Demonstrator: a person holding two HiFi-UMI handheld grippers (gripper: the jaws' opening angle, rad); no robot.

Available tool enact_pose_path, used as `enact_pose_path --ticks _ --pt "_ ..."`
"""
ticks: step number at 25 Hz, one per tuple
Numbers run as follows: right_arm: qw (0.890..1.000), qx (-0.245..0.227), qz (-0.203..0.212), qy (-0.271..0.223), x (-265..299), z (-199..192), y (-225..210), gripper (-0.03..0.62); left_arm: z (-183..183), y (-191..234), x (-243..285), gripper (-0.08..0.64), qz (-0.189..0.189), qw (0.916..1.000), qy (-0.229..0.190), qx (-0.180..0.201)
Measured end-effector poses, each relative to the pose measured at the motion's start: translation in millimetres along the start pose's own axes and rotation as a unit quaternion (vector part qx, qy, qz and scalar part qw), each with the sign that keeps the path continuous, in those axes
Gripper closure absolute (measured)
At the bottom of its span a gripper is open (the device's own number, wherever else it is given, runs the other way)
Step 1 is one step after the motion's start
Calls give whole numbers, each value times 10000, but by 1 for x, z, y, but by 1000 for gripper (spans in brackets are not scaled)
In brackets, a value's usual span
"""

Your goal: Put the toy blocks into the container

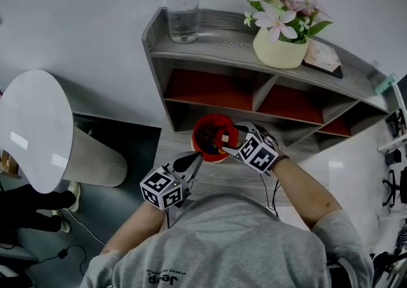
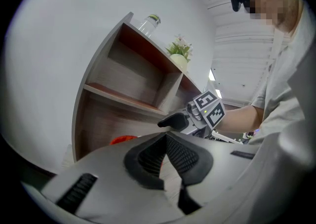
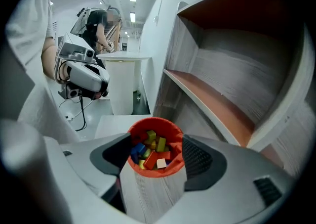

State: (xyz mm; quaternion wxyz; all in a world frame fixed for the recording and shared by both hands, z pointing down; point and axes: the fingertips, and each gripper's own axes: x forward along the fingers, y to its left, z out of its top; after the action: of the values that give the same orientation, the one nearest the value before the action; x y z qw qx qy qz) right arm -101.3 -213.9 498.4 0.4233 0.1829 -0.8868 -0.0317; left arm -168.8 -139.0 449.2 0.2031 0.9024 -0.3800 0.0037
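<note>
A red container (image 1: pixel 206 152) stands on the wooden tabletop in front of the shelf unit, holding several toy blocks (image 3: pixel 150 153) in blue, yellow, red, green and white. My right gripper (image 3: pixel 157 155) tilts down over the container's near rim with its jaws open, one on each side of the rim; nothing is between the pads. In the head view the right gripper (image 1: pixel 230 140) sits at the container's right edge. My left gripper (image 1: pixel 196 158) is just in front of the container, pointing at it, with its tips (image 2: pixel 165 138) touching and nothing visibly held.
A grey shelf unit (image 1: pixel 254 93) with red-floored compartments rises right behind the container. On top stand a water bottle (image 1: pixel 182 7) and a flower pot (image 1: pixel 280 48). A white rounded object (image 1: pixel 38 131) stands at the left.
</note>
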Motion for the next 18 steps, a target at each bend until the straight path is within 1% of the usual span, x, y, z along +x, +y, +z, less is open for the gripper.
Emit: enact_pose_path --ticks 6,10,12,14,18 --pt "9999 133 -53 -1 -9 -13 4 247 -1 -8 3 551 -101 9999 3 18" --pt "9992 374 -75 -122 -21 -22 3 249 -3 -15 10 551 -175 9998 18 37" --pt "9978 589 -88 -284 -33 -29 0 260 -3 -21 16 551 -228 9997 22 48" --pt "9941 930 -123 -545 -50 -38 -6 293 -3 -28 24 551 -292 9996 24 52" --pt "9802 1644 -262 -1070 -100 -70 -24 364 -1 -51 46 551 -386 9992 9 117"
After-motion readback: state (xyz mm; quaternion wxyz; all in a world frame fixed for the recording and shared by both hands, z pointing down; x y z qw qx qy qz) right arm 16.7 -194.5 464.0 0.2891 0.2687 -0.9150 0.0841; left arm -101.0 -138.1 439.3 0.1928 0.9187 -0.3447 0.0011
